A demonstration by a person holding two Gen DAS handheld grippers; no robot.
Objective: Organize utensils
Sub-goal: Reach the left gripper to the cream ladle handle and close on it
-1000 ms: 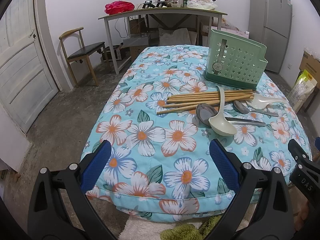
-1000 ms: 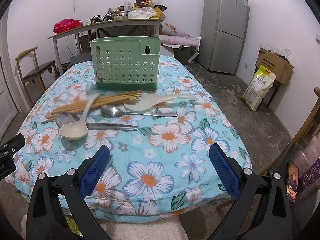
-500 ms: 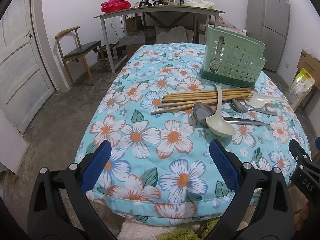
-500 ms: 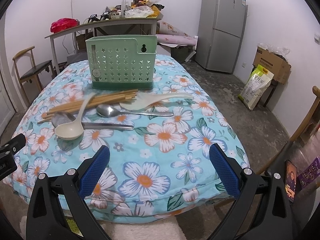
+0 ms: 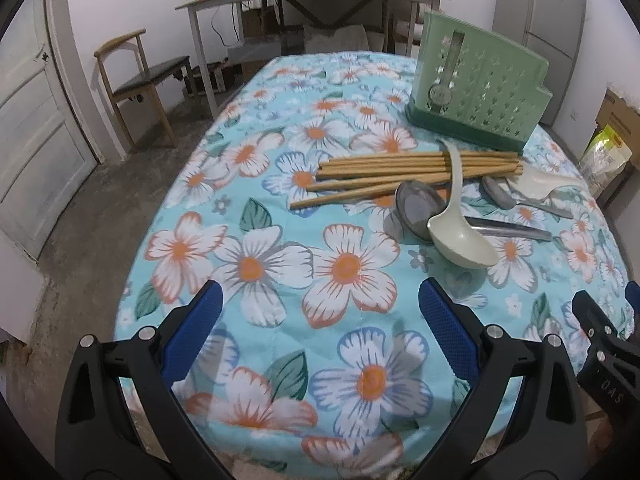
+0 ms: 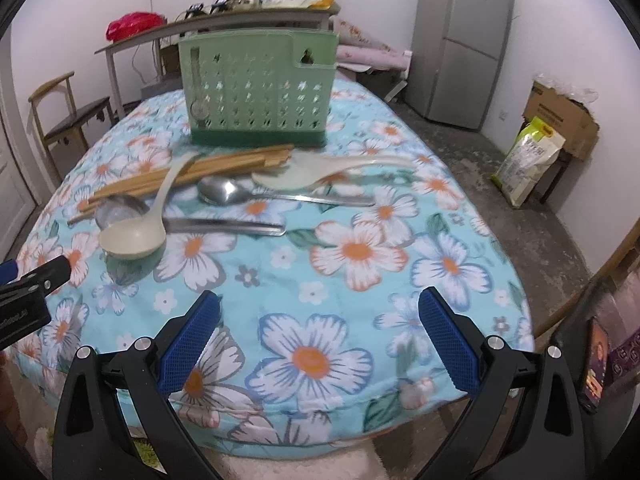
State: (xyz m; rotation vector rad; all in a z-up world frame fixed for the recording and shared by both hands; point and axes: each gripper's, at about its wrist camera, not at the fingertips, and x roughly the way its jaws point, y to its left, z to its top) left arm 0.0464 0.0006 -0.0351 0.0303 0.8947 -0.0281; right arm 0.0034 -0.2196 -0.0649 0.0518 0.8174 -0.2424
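I am bringing both grippers in over the near edge of the floral tablecloth (image 5: 280, 264) — a second ago the utensils sat farther off and smaller in both wrist views, and now they are looming larger, so I am judging this as the approach before any first pick. Nothing on the cloth is shifting; every piece is lying where it lay. The left gripper (image 5: 316, 320) is hanging released, jaws wide and holding nothing, and the right gripper (image 6: 318, 320) is likewise spread and holding nothing. Counting what I am facing: one green perforated utensil holder (image 6: 256, 88) standing upright at the far side, with what looks like one utensil already inside its left slot, seen through the wall. Just in front of it one bundle of wooden chopsticks (image 5: 400, 168) is lying flat — I cannot count the sticks exactly. One cream plastic ladle (image 5: 460, 236) is resting with its handle across the chopsticks and its bowl nearest the left gripper. One cream rice paddle (image 6: 316, 170) is lying to the right, and there are two metal spoons: one large metal serving spoon (image 6: 224, 224) partly under the ladle, one smaller metal spoon (image 6: 224, 192) beside the paddle. Since the ladle is lying on top, I am judging it the sensible first grab.
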